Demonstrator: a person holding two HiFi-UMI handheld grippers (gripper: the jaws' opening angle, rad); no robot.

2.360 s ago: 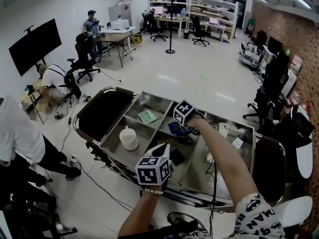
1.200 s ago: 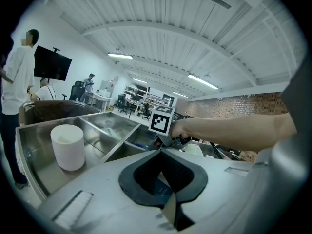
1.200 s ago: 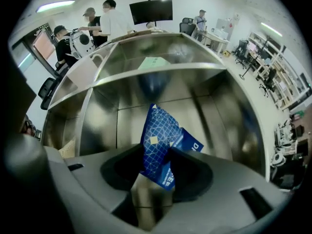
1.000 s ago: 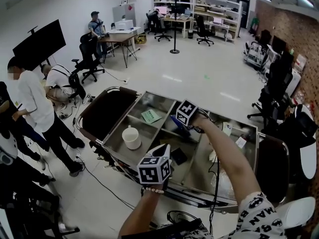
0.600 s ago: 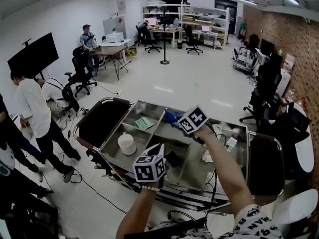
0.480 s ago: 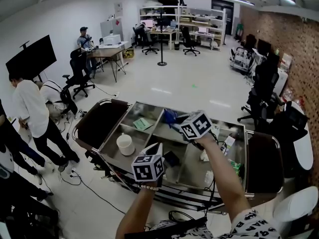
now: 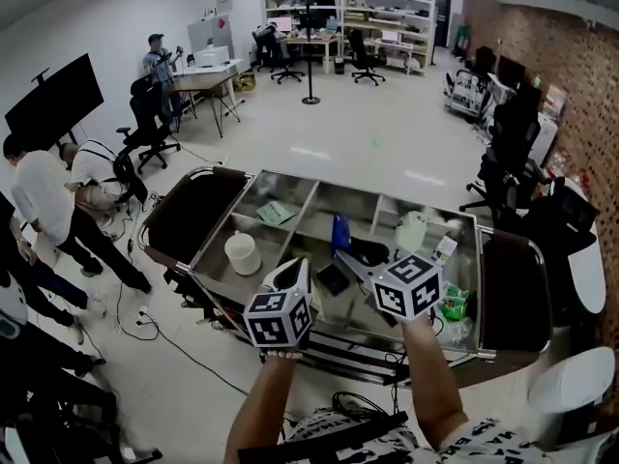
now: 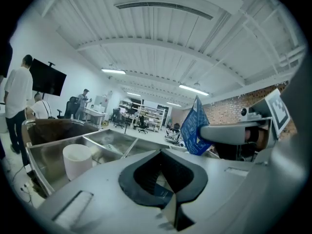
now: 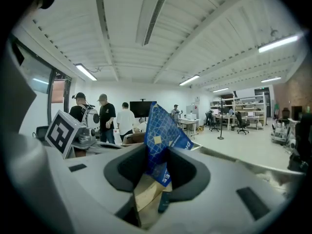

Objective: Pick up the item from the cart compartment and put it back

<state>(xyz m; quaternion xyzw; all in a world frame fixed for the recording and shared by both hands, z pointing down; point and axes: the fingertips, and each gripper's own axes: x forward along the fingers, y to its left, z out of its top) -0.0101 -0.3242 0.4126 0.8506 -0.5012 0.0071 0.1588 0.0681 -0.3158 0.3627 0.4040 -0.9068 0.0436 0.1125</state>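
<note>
Standing people (image 7: 39, 201) on the floor off the cart's left end. Steel cart (image 7: 319, 184) with a dark tray at its left end, then open compartments running to the right. White cup (image 7: 241, 252) upright in the left compartment, near the front edge. Green sheet (image 7: 276, 214) flat in the compartment behind it, toward the far edge. Left hand-held gripper (image 7: 290, 276) hangs over the cart's front edge, just right of the cup. Its jaws are brought together with nothing between them, and it points roughly level across the cart. A dark flat thing (image 7: 332, 278) lies on the floor of the middle compartment, just beside that gripper's tip. Blue packet (image 7: 340, 236) is off the cart floor, upright in the air over the middle compartment. It is pinched by its lower edge, and its patterned face rises clear above the jaws. Right hand-held gripper (image 7: 346, 258) has both jaws clamped on the packet, partly closed, with the packet filling the gap. White jug (image 7: 411, 230) stands in the right-hand compartment near the far edge. Green bag (image 7: 451, 306) lies toward the front right corner.
</note>
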